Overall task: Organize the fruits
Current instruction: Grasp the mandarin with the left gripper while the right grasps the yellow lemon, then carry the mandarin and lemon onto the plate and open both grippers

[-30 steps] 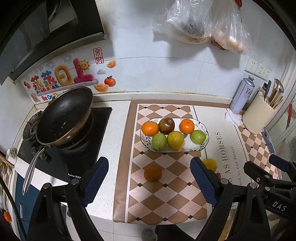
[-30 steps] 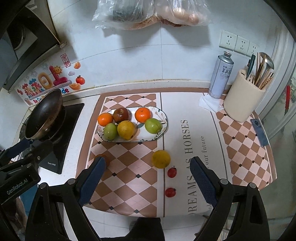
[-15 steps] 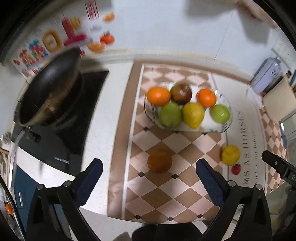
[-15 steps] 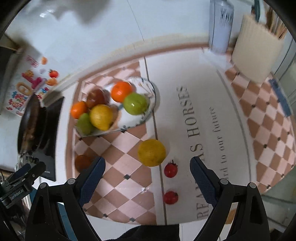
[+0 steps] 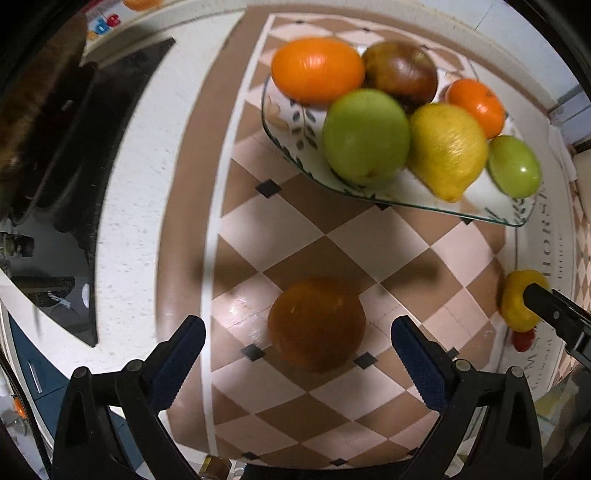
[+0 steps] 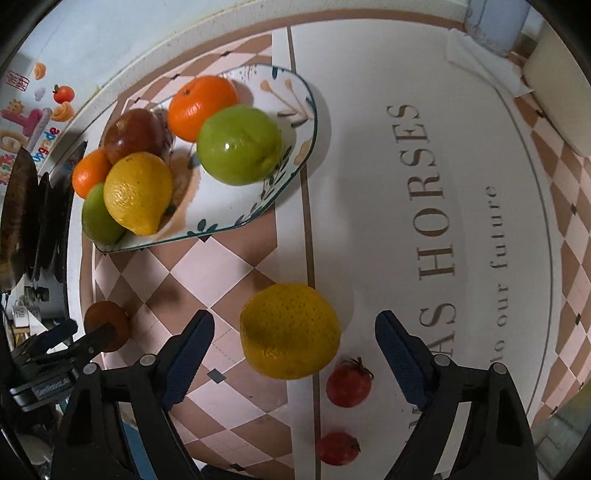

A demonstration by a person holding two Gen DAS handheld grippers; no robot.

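Note:
A dark orange fruit (image 5: 317, 323) lies on the checkered mat between the open jaws of my left gripper (image 5: 297, 338), just ahead of the fingertips. A yellow citrus (image 6: 290, 330) lies between the open jaws of my right gripper (image 6: 294, 328). Two small red tomatoes (image 6: 349, 380) (image 6: 338, 448) lie to its lower right. A leaf-patterned plate (image 6: 291, 155) holds several fruits: oranges (image 5: 317, 69), green apples (image 5: 366, 136), a lemon (image 5: 447, 149) and a dark red apple (image 5: 400, 72). The plate's rim also shows in the left wrist view (image 5: 491, 216).
A black stove top (image 5: 107, 122) with a dark pan (image 5: 33, 107) lies left of the mat. A cream utensil holder (image 6: 557, 81) and a spray can base (image 6: 493, 33) stand at the far right. The counter's front edge runs just below both grippers.
Both grippers have dropped down toward the counter. The orange fruit now sits between the left jaws and the yellow citrus between the right jaws. Both stay open.

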